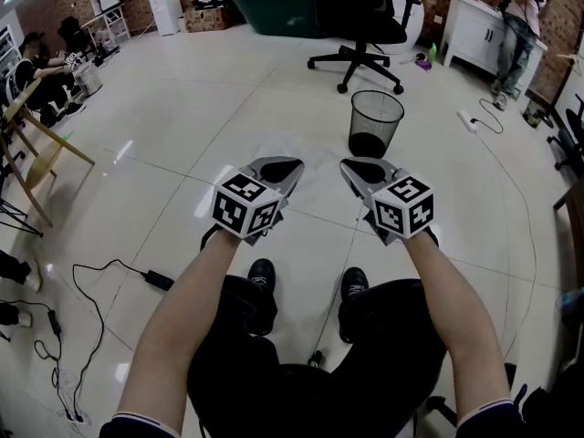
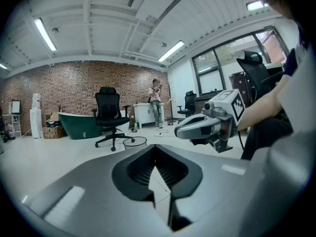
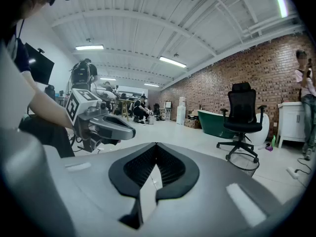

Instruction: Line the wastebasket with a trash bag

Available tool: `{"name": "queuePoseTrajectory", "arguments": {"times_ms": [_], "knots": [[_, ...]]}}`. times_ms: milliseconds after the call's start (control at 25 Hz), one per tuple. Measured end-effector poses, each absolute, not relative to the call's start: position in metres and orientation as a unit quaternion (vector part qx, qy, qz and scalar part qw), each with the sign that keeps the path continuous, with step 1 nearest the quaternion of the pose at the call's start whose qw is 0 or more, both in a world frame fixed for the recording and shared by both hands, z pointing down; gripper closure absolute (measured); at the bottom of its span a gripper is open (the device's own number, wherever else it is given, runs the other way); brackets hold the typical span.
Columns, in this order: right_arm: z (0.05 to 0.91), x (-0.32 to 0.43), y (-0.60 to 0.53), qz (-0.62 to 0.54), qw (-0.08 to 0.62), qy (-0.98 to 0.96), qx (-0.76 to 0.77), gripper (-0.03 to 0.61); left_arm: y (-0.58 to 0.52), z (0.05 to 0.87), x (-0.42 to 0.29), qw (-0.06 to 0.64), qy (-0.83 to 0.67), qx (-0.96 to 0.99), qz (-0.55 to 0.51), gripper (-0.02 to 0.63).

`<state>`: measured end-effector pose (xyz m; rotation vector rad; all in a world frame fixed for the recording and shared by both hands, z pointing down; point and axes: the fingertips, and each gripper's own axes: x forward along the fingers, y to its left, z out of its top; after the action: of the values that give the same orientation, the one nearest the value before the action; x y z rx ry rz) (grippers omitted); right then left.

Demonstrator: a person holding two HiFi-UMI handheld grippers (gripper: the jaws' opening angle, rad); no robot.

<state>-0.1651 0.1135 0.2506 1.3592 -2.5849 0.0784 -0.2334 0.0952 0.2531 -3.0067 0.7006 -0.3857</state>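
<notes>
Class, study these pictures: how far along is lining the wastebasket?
Done: nothing visible; the wastebasket stands upright on the floor, no bag over its rim. In hand: nothing; the left gripper and right gripper are both shut and empty, held short of it. Left: fetch a bag, open it, fit it over the rim.

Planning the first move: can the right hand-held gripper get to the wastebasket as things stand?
Probably yes, after moving forward: nothing stands between the right hand-held gripper and the wastebasket; the office chair is beyond it.
</notes>
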Motion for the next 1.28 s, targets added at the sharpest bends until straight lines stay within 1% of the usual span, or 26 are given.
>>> {"name": "queuePoseTrajectory", "arguments": {"times_ms": [360,760,1280], "knots": [[0.243,-0.16,0.107,0.014,0.11,-0.881,0.46,0.577,0.09,0.242,-0.218,-0.004,0.239,-0.966,-0.094,0.601],[0.244,-0.153,0.079,0.014,0.109,-0.887,0.449,0.577,0.045,0.248,-0.218,-0.017,0.278,-0.957,-0.08,0.601],[0.253,-0.13,0.011,0.008,0.14,-0.896,0.42,0.577,-0.018,0.245,-0.219,0.003,0.277,-0.953,-0.12,0.601]]}}
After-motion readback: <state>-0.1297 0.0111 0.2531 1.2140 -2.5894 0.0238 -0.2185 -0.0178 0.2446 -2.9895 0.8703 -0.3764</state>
